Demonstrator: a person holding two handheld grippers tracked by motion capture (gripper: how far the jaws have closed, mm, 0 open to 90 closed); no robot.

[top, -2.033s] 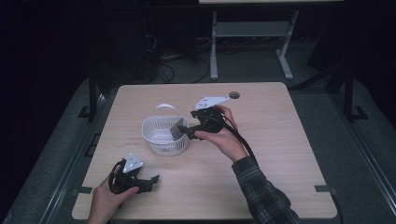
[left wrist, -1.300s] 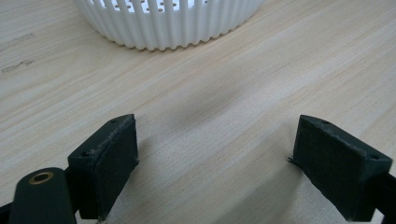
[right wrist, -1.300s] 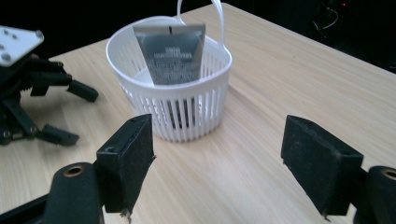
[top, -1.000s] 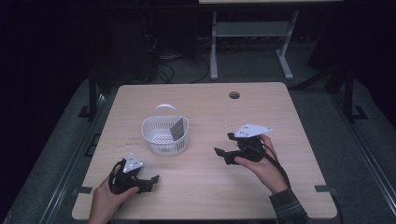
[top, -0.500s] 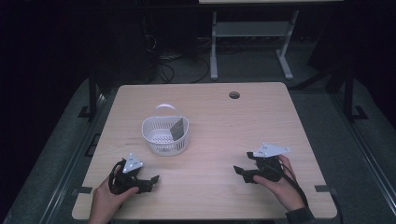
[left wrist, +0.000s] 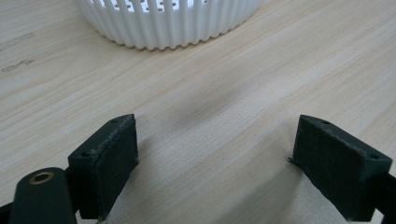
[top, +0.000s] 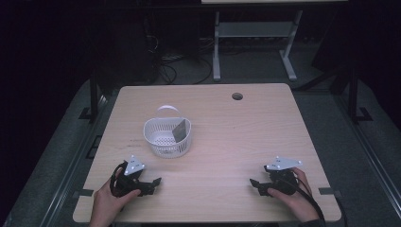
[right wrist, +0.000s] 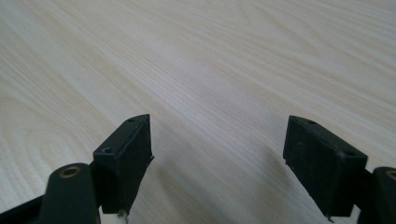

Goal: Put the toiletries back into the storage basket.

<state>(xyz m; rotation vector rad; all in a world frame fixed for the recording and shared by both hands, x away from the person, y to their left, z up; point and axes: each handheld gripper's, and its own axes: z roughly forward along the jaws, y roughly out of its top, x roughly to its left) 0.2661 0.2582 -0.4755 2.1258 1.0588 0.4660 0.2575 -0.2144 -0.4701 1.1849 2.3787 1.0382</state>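
On the wooden table [top: 227, 142], a white basket [top: 167, 137] sits left of centre with a flat grey card [top: 179, 130] leaning inside it. Just in front of the basket, the left gripper [top: 150, 182] rests with its 2 jaws spread wide. Well to the basket's right, the right gripper [top: 256, 185] rests, jaws equally wide and empty.

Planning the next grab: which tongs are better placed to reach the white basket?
Left. The left tongs sit near the white basket, open, with its ribbed wall just ahead in the left gripper view. The right tongs rest farther off, facing bare table.
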